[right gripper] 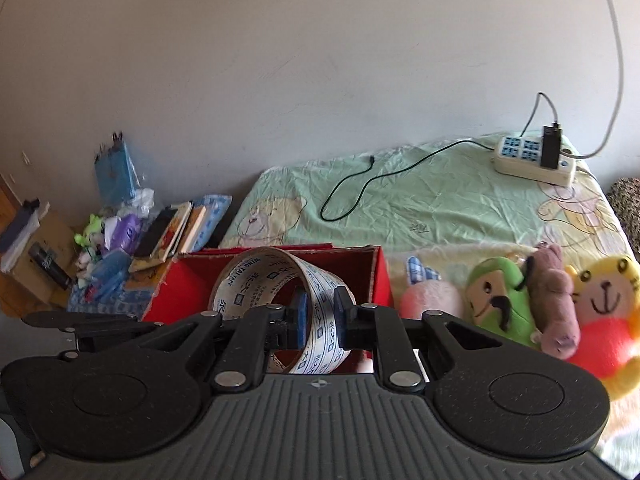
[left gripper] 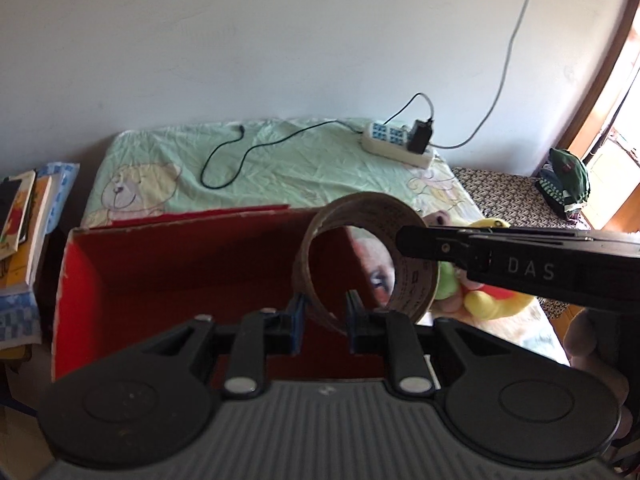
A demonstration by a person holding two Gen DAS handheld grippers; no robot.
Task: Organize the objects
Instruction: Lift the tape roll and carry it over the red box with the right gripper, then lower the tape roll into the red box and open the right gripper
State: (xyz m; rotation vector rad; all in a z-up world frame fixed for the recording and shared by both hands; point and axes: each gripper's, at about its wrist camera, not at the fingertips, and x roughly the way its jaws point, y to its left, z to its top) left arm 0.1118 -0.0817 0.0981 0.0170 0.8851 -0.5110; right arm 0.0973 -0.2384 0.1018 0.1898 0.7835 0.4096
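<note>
Both grippers clamp one brown tape roll (left gripper: 362, 264), a thin cardboard-cored ring, above the open red box (left gripper: 160, 276): left gripper (left gripper: 325, 316) on its lower rim, right gripper (right gripper: 319, 316) through its wall. Only the right view shows plush toys' (right gripper: 520, 300) faces.

A plain pale wall (left gripper: 280, 40) fills the upper half of both views. A white cable (left gripper: 516, 40) hangs down it at the upper right to a power strip (left gripper: 396, 142) lying on a bed (right gripper: 420, 200) with a light green cartoon sheet; a black cord (left gripper: 240, 156) loops over the sheet. At the right edge of the left view, bright daylight comes through a wood-framed doorway (left gripper: 600, 100). At the left, books (right gripper: 176, 232) and clutter are piled up.
</note>
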